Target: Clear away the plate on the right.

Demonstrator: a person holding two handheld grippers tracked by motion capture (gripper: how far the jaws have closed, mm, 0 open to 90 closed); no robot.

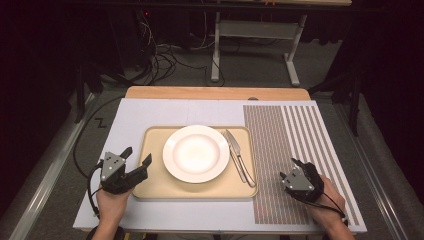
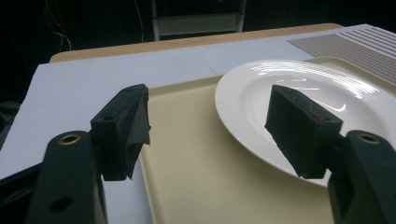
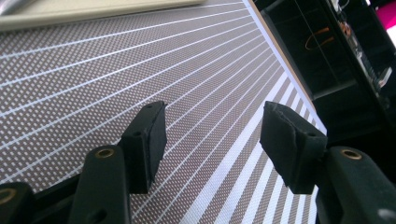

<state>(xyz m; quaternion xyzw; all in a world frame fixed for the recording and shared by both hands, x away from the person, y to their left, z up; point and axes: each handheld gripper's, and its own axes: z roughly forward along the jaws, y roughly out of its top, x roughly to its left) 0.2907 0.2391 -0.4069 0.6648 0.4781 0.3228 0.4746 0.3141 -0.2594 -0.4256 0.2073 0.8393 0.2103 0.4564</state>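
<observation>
We see the left gripper (image 1: 134,161) nearer the plate (image 1: 196,152), fingers spread and empty at the tray (image 1: 150,190) edge; the plate lies just right of them. The right gripper (image 1: 289,169), also spread, hovers over the striped mat (image 1: 300,130).

Table (image 1: 150,210) lit bright from overhead w/ dark bkgd at far side, streaky glare on plate (image 2: 299,74) in left gripper view, soft shadows, high view a bit lo-res, near jaws slightly soft in both gripper views.
</observation>
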